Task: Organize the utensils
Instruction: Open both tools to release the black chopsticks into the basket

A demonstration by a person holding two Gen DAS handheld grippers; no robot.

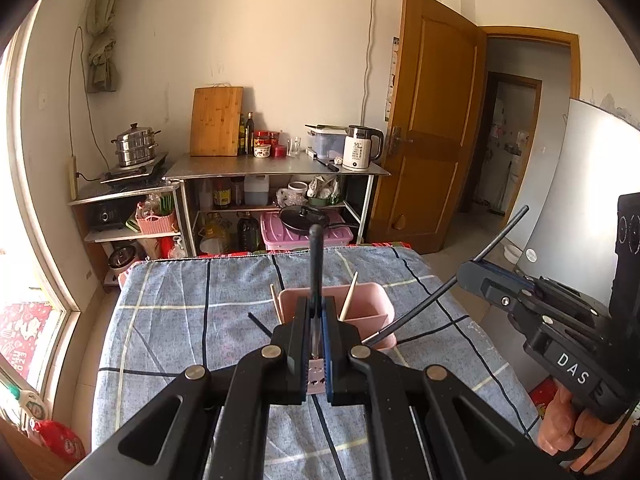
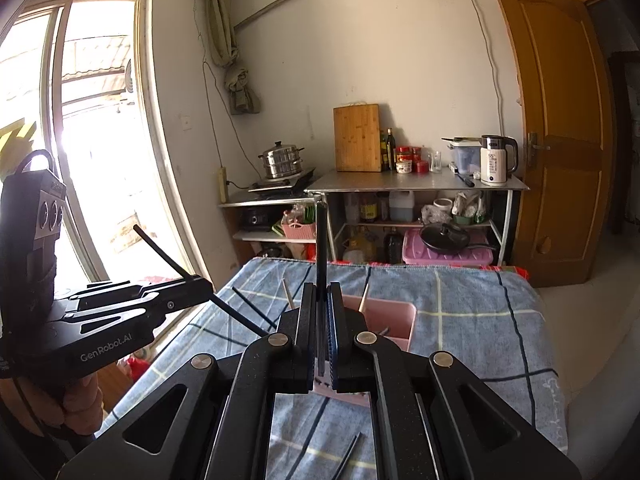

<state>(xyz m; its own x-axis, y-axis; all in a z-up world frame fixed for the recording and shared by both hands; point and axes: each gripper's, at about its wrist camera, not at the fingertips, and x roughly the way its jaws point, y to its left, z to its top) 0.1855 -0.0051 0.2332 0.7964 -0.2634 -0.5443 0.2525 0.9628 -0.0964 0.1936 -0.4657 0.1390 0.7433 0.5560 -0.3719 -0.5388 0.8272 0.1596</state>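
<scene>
left wrist: left tool (image 1: 318,332) hides pink holder (image 1: 372,300) front.

Table under blue plaid cloth (image 1: 180,280), pink utensil holder (image 1: 372,300), loose black chopsticks (image 2: 348,456)

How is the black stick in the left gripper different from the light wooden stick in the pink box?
The black stick is dark; the wooden stick is pale. The black stick is clamped upright in the left gripper's jaws; the wooden stick leans inside the pink box, free. Both are long, thin chopsticks.
</scene>
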